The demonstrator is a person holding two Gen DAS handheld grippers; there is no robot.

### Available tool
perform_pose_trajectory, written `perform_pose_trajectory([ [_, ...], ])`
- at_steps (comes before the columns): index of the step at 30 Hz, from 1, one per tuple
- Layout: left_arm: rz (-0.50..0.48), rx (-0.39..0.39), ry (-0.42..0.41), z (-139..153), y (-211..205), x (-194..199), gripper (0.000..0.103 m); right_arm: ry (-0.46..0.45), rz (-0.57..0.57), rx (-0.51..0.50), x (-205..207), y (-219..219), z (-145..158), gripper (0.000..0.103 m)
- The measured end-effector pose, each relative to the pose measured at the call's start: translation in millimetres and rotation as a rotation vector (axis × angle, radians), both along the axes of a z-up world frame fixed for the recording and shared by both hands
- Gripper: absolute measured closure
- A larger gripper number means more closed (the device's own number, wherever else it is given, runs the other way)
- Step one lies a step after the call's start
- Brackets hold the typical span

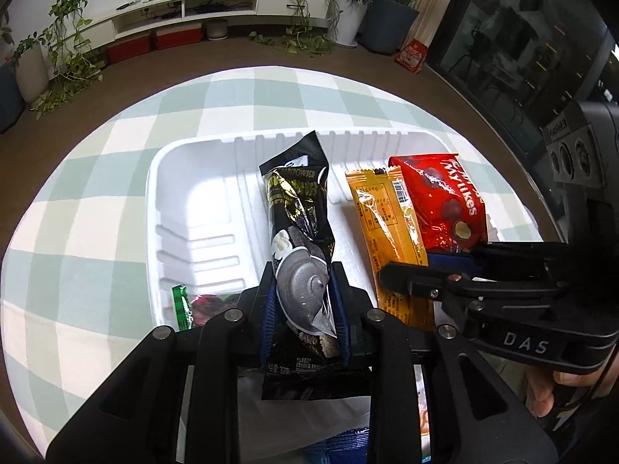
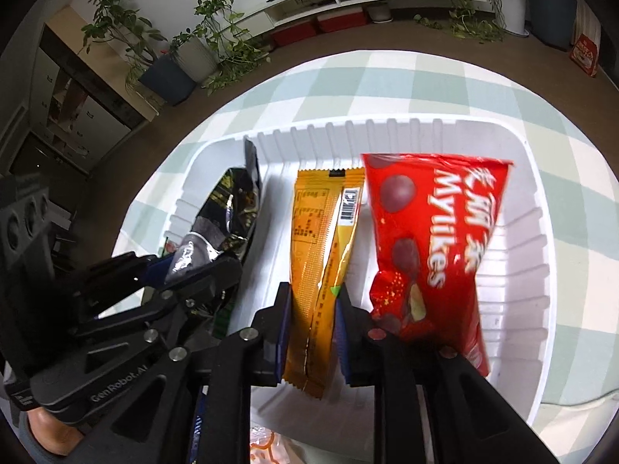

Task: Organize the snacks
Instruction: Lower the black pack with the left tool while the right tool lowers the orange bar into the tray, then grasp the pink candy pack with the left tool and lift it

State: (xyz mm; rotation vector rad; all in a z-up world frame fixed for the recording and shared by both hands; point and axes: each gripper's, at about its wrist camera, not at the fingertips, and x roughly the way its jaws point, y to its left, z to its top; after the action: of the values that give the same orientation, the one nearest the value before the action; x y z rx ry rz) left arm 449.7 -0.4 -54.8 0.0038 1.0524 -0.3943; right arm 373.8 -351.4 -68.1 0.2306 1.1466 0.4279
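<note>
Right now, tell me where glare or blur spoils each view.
Left wrist: glare washes out the white tray and glints off the black packet. Right wrist: the red bag is slightly blurred; the tray's left side is overexposed.

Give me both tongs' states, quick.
Left tongs: shut on the black glossy snack packet.
Right tongs: shut on the orange foil snack packet.

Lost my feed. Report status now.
Left gripper clamps black packet, right gripper orange packet. Both over white tray. Nothing blocking.
</note>
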Motion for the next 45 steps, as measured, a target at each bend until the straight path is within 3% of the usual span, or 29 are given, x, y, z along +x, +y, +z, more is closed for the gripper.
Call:
perform_pose_trajectory([
  [3,0.009,0.004,-0.006,3,2,-3,0.077,-0.008,0.002,0.000,-2,-1,1,0.069],
  [4,0.014,0.003,-0.010,6,3,-7,0.074,-0.013,0.000,-0.004,-3,-1,2,0.062],
  [5,0.019,0.003,-0.017,7,4,-8,0.069,-0.019,-0.003,-0.007,-2,0,3,0.057],
  [6,0.028,0.001,-0.026,10,6,-9,0.055,-0.023,-0.008,-0.008,-3,-2,4,0.057],
  [7,0.037,-0.005,-0.033,13,9,-12,0.047,-0.025,-0.011,-0.007,-3,-1,5,0.057],
  [13,0.051,-0.018,-0.070,32,14,-25,0.043,-0.063,-0.028,0.007,-16,-13,23,0.055],
  [20,0.071,-0.021,-0.153,69,28,-71,0.017,-0.142,-0.054,0.102,-55,-42,63,0.028],
  [25,0.097,-0.002,-0.240,92,47,-131,0.015,-0.272,-0.077,0.134,-110,-65,90,0.014],
  [28,0.105,0.002,-0.246,87,58,-172,0.015,-0.340,-0.082,0.112,-149,-74,96,0.013],
  [32,0.212,0.105,-0.194,60,69,-226,0.015,-0.385,-0.122,0.032,-198,-78,83,0.013],
  [34,0.247,0.143,-0.225,50,66,-255,0.015,-0.374,-0.156,0.006,-220,-79,72,0.014],
  [37,0.251,0.224,-0.277,38,48,-286,0.015,-0.336,-0.211,0.014,-240,-78,51,0.025],
  [41,0.248,0.339,-0.303,22,24,-300,0.015,-0.313,-0.203,-0.083,-250,-65,32,0.041],
  [45,0.252,0.358,-0.282,11,18,-293,0.015,-0.316,-0.193,-0.111,-253,-61,22,0.041],
])
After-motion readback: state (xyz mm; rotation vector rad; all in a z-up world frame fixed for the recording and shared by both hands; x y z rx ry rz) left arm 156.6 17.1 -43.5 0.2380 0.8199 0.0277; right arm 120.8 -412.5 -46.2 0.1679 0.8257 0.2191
